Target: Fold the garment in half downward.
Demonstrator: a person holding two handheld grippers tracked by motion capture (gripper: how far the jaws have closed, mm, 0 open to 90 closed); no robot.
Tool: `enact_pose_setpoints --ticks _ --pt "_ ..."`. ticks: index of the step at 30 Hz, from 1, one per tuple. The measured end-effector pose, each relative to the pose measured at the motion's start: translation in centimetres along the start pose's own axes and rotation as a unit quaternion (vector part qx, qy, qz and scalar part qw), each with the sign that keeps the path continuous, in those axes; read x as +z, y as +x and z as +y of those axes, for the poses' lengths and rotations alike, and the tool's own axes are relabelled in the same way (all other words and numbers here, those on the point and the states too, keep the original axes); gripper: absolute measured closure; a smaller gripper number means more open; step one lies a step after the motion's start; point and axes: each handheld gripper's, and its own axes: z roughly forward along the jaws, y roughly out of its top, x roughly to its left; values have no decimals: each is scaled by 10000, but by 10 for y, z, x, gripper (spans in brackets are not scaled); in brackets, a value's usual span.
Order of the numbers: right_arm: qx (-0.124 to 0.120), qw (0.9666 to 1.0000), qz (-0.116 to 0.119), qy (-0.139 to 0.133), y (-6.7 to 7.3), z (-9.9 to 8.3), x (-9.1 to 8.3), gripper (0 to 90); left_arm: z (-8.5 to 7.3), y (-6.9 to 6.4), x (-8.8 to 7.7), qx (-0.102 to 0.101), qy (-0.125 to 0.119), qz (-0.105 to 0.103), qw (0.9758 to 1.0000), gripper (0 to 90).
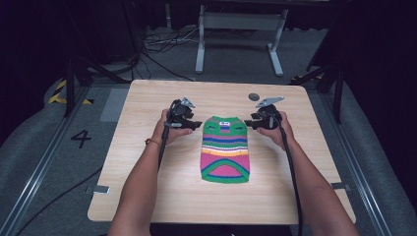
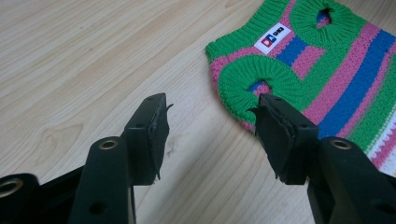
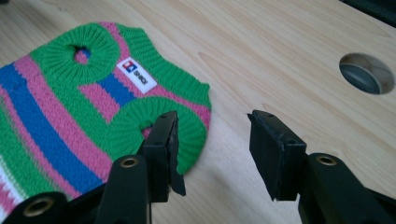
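Note:
A small knitted sweater (image 1: 225,150) in green, pink and blue stripes lies flat in the middle of the wooden table (image 1: 147,187). Its white label (image 2: 272,37) sits at the collar on the far end. My left gripper (image 1: 195,125) stands open just left of the sweater's top corner, one jaw over the green sleeve hole (image 2: 254,81). At the opposite top corner my right gripper (image 1: 250,124) is open too, with one jaw above the other green sleeve hole (image 3: 154,123). Nothing is held between either pair of jaws.
A round hole (image 1: 253,97) is cut into the table behind the right gripper, seen close by as the hole (image 3: 366,72). Beyond the table's far edge stand a white frame (image 1: 241,29) and loose cables (image 1: 162,44) on the floor.

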Motion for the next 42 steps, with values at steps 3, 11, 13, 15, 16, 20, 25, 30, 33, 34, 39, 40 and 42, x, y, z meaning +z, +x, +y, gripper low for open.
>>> enact_pose_setpoints --ticks 3,11,13,15,16,20,25,30,33,34,39,40,42 --pt "19 10000 13 1 1 4 7 560 5 -2 7 -1 22 3 10000 454" --pt "289 9995 -42 121 -7 2 23 629 16 -9 30 -95 124 150 9998 487" --pt "353 9994 33 -18 -6 3 24 631 19 -10 32 -129 83 199 9997 501" --pt "364 9993 19 -26 -3 4 27 629 20 -11 36 -146 40 197 9997 516" --pt "366 9993 -4 0 -2 5 29 629 21 -12 38 -135 78 226 9996 524" --pt "312 9993 -88 184 2 5 37 631 20 -14 49 -237 145 275 9992 535" --pt "356 9989 -54 293 2 2 43 643 19 -15 55 -176 328 258 9990 551" --pt "580 9981 156 168 1 -2 44 730 17 -15 55 -277 298 3 9992 664" --pt "605 9979 192 153 3 -3 44 790 17 -17 55 -299 281 -97 9991 751" --pt "591 9979 205 139 3 -3 44 807 17 -17 55 -275 284 -114 9992 786" --pt "550 9982 217 127 5 -2 42 859 19 -22 53 -117 240 65 9996 829" --pt "507 9984 208 105 5 -1 42 862 20 -22 52 -109 210 111 9997 831" --pt "471 9986 218 29 5 0 39 863 23 -21 48 -91 132 129 9998 831"
